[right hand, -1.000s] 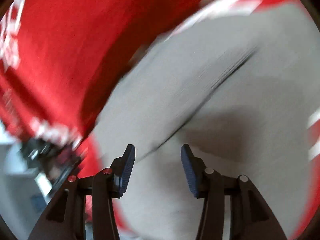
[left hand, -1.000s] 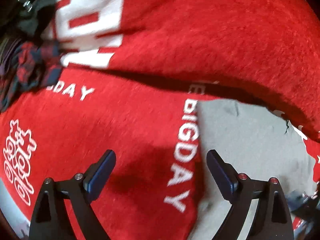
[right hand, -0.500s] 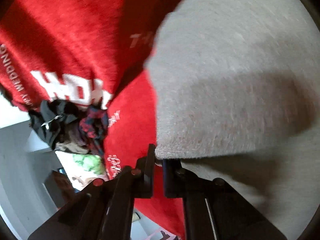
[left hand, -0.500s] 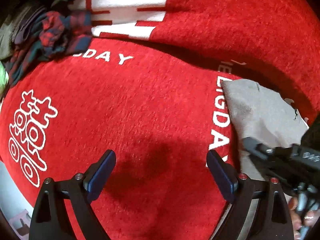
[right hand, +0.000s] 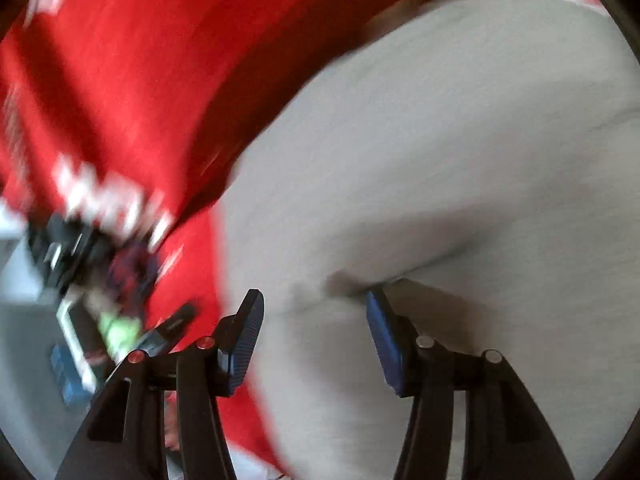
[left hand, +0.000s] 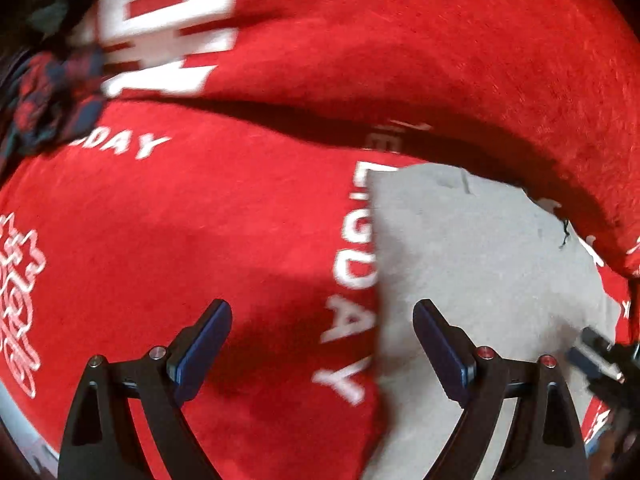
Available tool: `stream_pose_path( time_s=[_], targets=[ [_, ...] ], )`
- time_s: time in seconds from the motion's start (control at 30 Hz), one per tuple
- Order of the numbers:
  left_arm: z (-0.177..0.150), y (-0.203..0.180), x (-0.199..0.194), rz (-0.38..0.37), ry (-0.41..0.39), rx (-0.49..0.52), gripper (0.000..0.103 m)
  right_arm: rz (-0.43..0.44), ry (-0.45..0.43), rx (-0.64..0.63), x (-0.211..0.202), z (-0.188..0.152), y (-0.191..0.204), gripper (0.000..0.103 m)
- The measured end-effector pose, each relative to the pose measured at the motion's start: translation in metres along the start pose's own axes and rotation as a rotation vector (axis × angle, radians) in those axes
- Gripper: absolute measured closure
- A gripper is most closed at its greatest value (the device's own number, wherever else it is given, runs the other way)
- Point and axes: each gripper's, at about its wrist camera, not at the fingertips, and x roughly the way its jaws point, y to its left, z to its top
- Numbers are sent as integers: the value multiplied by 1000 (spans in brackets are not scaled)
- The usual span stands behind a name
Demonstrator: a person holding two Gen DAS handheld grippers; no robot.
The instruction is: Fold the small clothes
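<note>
Half a second ago the right claw (right hand: 314, 334) pinched the grey garment (left hand: 472, 264); now both claws gape empty, the left claw (left hand: 322, 344) hovering, garment flat on the red cloth (left hand: 192, 240), one fold seemingly laid.

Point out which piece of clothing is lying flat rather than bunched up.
The grey garment, spread flat on the red blanket. The red-and-navy plaid garment lies crumpled in the far pile.
</note>
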Motion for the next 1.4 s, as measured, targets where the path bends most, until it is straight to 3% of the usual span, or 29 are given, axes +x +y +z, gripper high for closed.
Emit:
stream_pose_path(
  time_s=[0.07,0.17,0.2,0.23,0.27,0.4,0.5,0.57,0.67,0.8,0.9,0.97,1.17,1.33,1.4],
  targets=[
    [1,-15,12,26,21,35,11,-85,-71,79,-20,22,-36,46],
    [-5,-29,25,66,45,74,11,-103,-121,202,-31,46,-73,46],
    [-7,-31,27,82,47,83,10,-86,-131,231,-31,51,-78,54],
    [-9,-30,26,84,38,79,10,-84,-136,244,-32,57,-81,86],
    [-8,-29,25,85,44,71,10,-92,-132,238,-31,61,-80,97],
    [6,-24,8,119,9,69,10,-166,-116,209,-36,60,-79,96],
    [26,-22,7,131,-12,55,10,-278,-114,208,-43,48,-80,96],
    [36,-25,12,136,-19,53,10,-287,-128,207,-53,39,-80,96],
    [41,-35,29,178,-1,80,10,-252,-170,66,-63,39,-60,96],
    [35,-39,42,229,-8,110,10,-251,-132,-105,-40,50,-35,96],
    [34,-30,39,285,6,115,10,-338,-46,-92,-19,54,-45,96],
    [35,-21,37,317,28,114,10,-295,-56,-46,-26,51,-55,95],
    [28,-6,13,261,45,56,10,-280,-21,-29,-52,31,-75,95],
    [5,-41,4,180,41,82,10,-268,-1,-15,-66,24,-85,95],
    [-10,-53,11,211,78,130,10,-249,8,-15,-70,18,-88,90]
  ],
)
